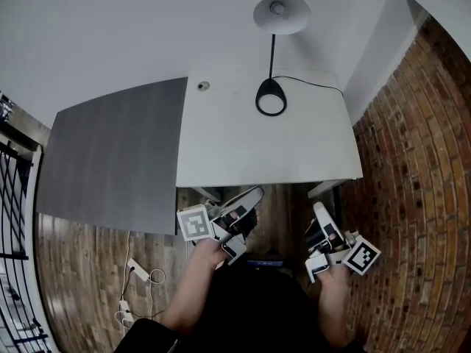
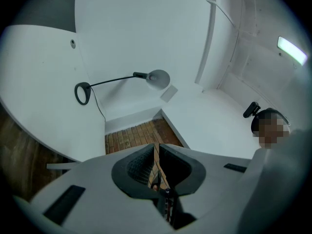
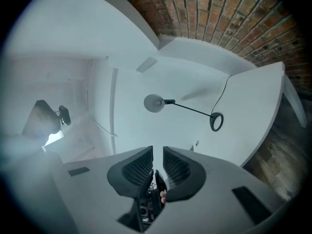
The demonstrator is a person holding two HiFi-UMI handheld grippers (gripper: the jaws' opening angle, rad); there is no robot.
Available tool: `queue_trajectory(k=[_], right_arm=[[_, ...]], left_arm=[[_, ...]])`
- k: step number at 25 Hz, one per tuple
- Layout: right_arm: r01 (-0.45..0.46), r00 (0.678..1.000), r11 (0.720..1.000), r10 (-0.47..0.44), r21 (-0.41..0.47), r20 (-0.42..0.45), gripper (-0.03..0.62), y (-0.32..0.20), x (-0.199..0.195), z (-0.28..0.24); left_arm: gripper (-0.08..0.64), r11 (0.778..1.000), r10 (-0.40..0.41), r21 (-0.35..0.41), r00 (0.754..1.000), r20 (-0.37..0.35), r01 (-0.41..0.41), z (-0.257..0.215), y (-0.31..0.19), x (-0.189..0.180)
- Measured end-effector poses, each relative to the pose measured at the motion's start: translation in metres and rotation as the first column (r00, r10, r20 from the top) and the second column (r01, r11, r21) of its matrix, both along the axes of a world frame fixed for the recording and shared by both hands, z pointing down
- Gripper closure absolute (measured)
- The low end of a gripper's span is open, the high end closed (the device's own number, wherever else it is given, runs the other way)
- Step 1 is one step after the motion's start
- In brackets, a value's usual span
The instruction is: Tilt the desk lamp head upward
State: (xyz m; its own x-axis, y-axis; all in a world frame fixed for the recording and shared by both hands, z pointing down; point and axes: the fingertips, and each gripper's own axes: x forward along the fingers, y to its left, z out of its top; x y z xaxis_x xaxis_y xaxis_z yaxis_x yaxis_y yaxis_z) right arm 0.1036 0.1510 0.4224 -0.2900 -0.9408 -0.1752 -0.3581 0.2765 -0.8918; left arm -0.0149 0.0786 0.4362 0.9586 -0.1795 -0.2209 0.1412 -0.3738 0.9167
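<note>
A grey panel (image 1: 110, 157) is lying against the left side of the white table (image 1: 243, 153). Below the panel, a power strip (image 1: 136, 271) is sitting on the wooden floor (image 1: 81, 271).

The left gripper (image 2: 157, 147) is hovering just off the table's near edge, above the person's lap. Its jaws are sitting all but pressed together, with only a sliver showing between the pads and nothing in it.

Further right, toward the back of the table, the desk lamp (image 1: 271, 87) is standing on its black ring base. Its thin stem is leading away to the round head (image 1: 281, 13), which is showing against the white wall past the far edge. A black cord (image 1: 313, 82) is running from the base rightward to the table's edge. The lamp is standing well apart from both grippers.

The right gripper (image 3: 157, 150) is hanging just off the table's near right corner. Its jaws are standing slightly spread, leaving a narrow gap that is holding nothing.

A brick wall (image 1: 412, 160) is running down the right side.
</note>
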Motion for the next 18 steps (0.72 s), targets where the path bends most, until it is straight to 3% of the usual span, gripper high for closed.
queue_trajectory(k=[3,6,8,10,13,15,17,18], right_arm=[[-0.021,0.999,1.0,0.021,-0.011,0.028,0.531,0.018,0.016,0.011],[-0.012,0.997,0.999,0.009,0.039,0.072,0.537,0.021,0.006,0.008],[0.038,0.994,0.998,-0.043,0.05,0.1,0.537,0.012,-0.005,0.017],[0.061,0.991,0.998,-0.061,0.008,0.122,0.537,0.026,0.01,0.034],[0.043,0.988,0.999,-0.041,-0.01,0.151,0.537,0.072,0.041,0.035],[0.061,0.99,0.997,-0.066,0.04,0.125,0.537,0.07,0.033,0.025],[0.107,0.986,0.99,-0.117,0.087,0.117,0.538,0.047,0.01,0.023],[0.125,0.983,0.988,-0.136,0.095,0.119,0.538,0.038,0.004,0.023]], left_arm=[[0.517,1.0,0.018,-0.022,0.999,0.028,-0.017,0.008,0.017,0.015],[0.517,0.994,0.024,-0.106,0.998,0.06,-0.018,0.016,0.027,0.005],[0.517,0.998,-0.023,-0.059,0.995,0.098,0.029,0.011,0.025,-0.008],[0.517,0.999,-0.042,0.012,0.995,0.088,0.041,0.003,0.038,0.008],[0.517,1.0,-0.015,-0.005,1.0,0.025,0.015,0.001,0.077,0.038],[0.517,0.999,-0.026,-0.024,0.995,0.097,0.029,0.015,0.084,0.023],[0.517,0.998,-0.067,-0.001,0.98,0.186,0.068,0.021,0.071,-0.005],[0.517,0.997,-0.082,0.013,0.977,0.196,0.081,0.018,0.066,-0.011]])
